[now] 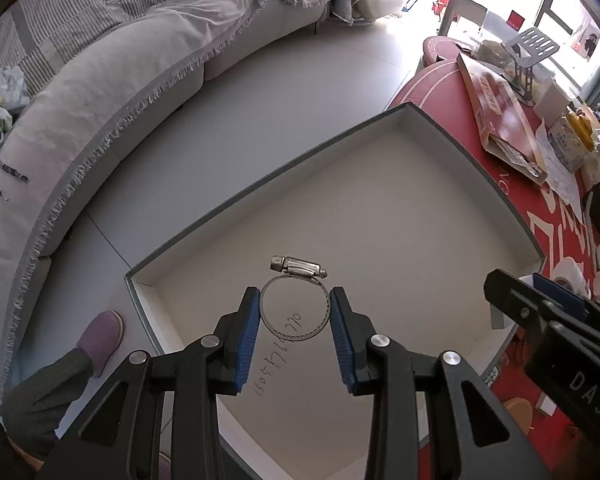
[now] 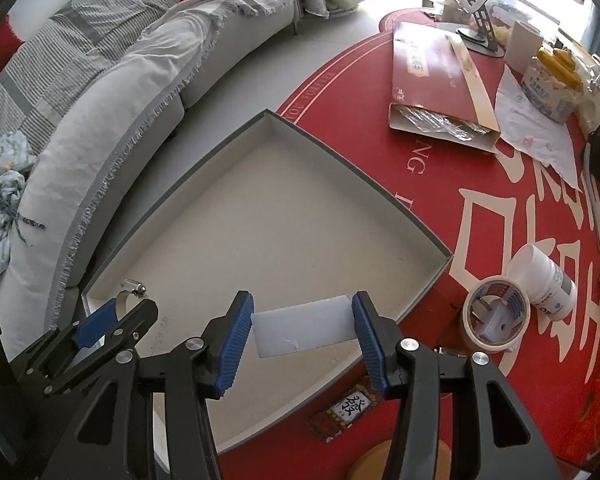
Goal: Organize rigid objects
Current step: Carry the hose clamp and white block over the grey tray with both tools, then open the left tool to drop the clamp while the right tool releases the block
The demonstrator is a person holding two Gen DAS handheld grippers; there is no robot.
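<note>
My left tool is clamped across a thin steel hose clamp over the grey box; light, springy, slippery, so I'd favour its screw housing at 12 o'clock. My right tool pinches a stiff, light white plate by its ends.

The left gripper holds a metal hose clamp by its band between blue pads, over the white interior of a shallow grey-rimmed box resting on a red table.
</note>
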